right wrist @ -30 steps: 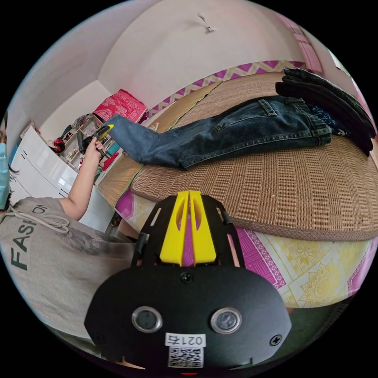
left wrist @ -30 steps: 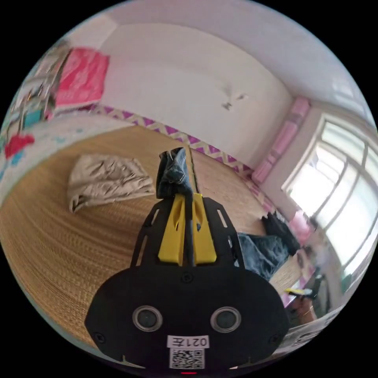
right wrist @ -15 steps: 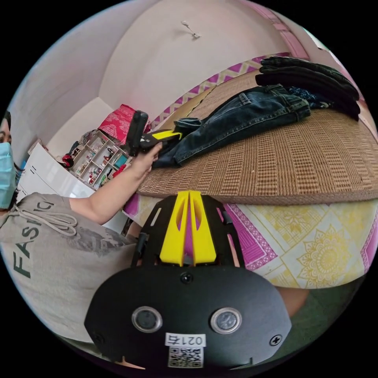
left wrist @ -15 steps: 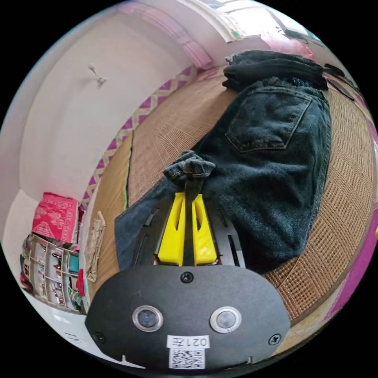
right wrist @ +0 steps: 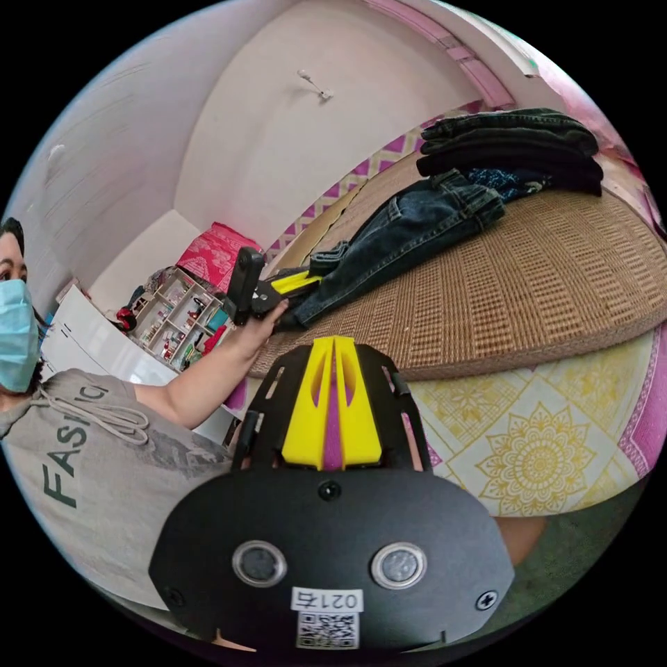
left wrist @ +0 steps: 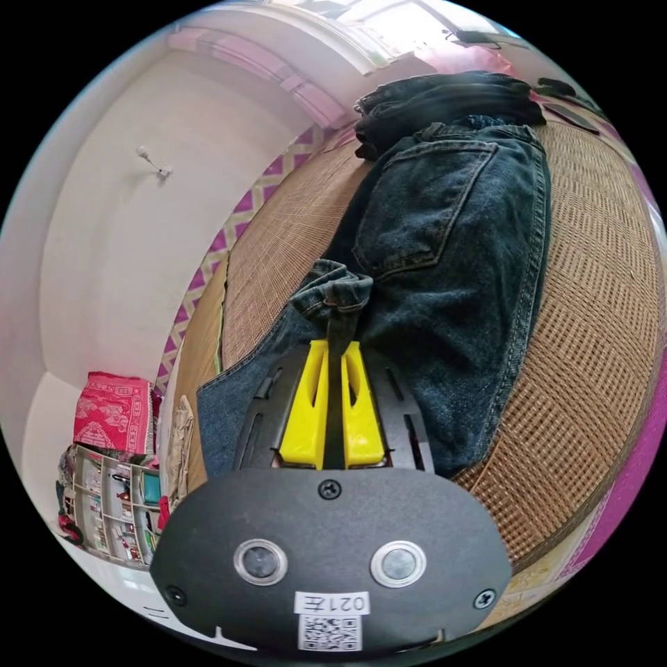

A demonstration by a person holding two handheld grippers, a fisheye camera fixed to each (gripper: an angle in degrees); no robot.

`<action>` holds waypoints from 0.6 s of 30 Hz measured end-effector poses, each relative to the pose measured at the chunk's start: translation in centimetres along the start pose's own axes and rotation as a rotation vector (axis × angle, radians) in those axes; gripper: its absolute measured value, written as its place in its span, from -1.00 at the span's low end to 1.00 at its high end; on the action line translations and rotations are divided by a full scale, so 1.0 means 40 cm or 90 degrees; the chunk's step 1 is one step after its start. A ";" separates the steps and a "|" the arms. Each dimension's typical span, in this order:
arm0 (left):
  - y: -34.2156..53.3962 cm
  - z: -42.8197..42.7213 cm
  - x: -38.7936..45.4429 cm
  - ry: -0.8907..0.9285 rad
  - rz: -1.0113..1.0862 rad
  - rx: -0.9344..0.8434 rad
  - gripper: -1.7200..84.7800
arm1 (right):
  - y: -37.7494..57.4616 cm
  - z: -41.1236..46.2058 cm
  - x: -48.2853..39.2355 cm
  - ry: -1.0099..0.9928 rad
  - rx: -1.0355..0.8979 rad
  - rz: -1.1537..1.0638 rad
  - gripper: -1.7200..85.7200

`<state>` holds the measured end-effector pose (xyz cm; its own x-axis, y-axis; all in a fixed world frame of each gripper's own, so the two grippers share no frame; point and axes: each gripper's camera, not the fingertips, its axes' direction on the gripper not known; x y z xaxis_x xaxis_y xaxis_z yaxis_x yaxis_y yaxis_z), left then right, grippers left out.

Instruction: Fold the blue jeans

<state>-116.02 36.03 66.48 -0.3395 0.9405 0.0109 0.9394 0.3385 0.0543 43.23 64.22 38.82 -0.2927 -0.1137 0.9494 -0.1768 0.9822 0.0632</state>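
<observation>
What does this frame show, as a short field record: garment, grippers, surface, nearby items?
garment: blue jeans, back pocket up, leg end doubled over toward the seat
left gripper: shut on the bunched hem
right gripper: shut, holding nothing, off the mat
surface: woven mat
nearby: dark folded clothes stacked beyond the waistband

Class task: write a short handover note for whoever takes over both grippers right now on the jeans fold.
Left gripper: shut on the bunched hem of the blue jeans, held above the seat near the back pocket.
Right gripper: shut, holding nothing, off the near edge of the woven mat.
Jeans lie on the mat, waist beside a stack of dark clothes.
Done: legs brought over toward the seat.
Left: lay the hem down, release, smooth, fold again if needed.
</observation>
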 end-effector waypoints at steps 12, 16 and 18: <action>0.044 -0.100 -0.041 -0.132 0.059 0.051 -0.90 | -0.119 -0.094 0.267 -0.124 0.147 0.277 -0.73; 0.190 -0.165 -0.155 -0.141 -0.006 0.128 -0.77 | -0.142 -0.082 0.361 -0.090 0.237 0.410 -0.66; 0.271 -0.185 -0.229 -0.109 -0.061 0.160 -0.76 | -0.167 -0.061 0.348 -0.083 0.256 0.440 -0.66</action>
<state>-103.09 30.87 74.34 -0.4338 0.8882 -0.1512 0.8932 0.4018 -0.2021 42.62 56.43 52.38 -0.5621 0.4586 0.6883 -0.2327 0.7109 -0.6637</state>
